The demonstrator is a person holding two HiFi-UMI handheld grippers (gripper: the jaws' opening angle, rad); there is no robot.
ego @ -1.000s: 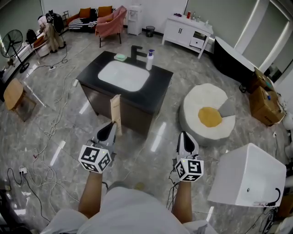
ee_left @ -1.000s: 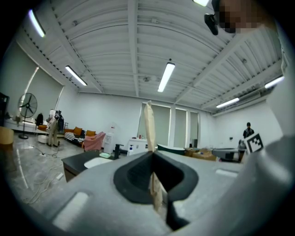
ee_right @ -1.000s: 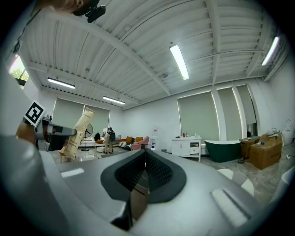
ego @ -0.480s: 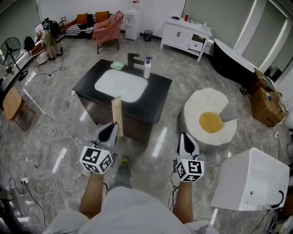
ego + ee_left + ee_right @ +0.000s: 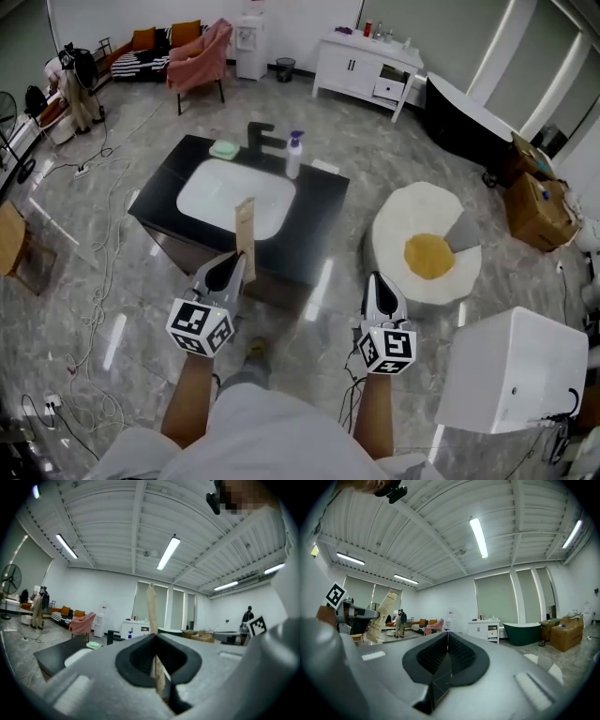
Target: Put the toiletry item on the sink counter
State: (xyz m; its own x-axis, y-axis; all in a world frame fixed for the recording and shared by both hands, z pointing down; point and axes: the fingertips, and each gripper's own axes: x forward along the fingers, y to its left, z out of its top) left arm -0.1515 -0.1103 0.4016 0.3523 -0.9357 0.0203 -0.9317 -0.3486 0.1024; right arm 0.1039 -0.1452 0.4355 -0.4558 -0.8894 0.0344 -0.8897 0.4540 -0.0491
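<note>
My left gripper (image 5: 228, 269) is shut on a flat tan toiletry packet (image 5: 246, 234) that stands upright out of its jaws; edge-on, the packet (image 5: 152, 620) rises between them in the left gripper view. It hangs in front of the black sink counter (image 5: 317, 202), which has a white basin (image 5: 216, 192), a black faucet (image 5: 260, 137), a green soap dish (image 5: 224, 149) and a pump bottle (image 5: 293, 156). My right gripper (image 5: 379, 292) is shut and empty, its jaws (image 5: 446, 641) pressed together; the packet (image 5: 381, 616) shows at its left.
A round white pouf (image 5: 427, 241) with a yellow cushion sits right of the counter. A white box (image 5: 511, 370) stands at the near right. Cables (image 5: 98, 281) trail over the glossy floor on the left. A dark tub (image 5: 469, 117) and cardboard boxes (image 5: 534, 202) lie beyond.
The counter has drawn closer and lower in the head view as the person stepped forward. Both grippers keep their pose; the packet stays in the left one.
</note>
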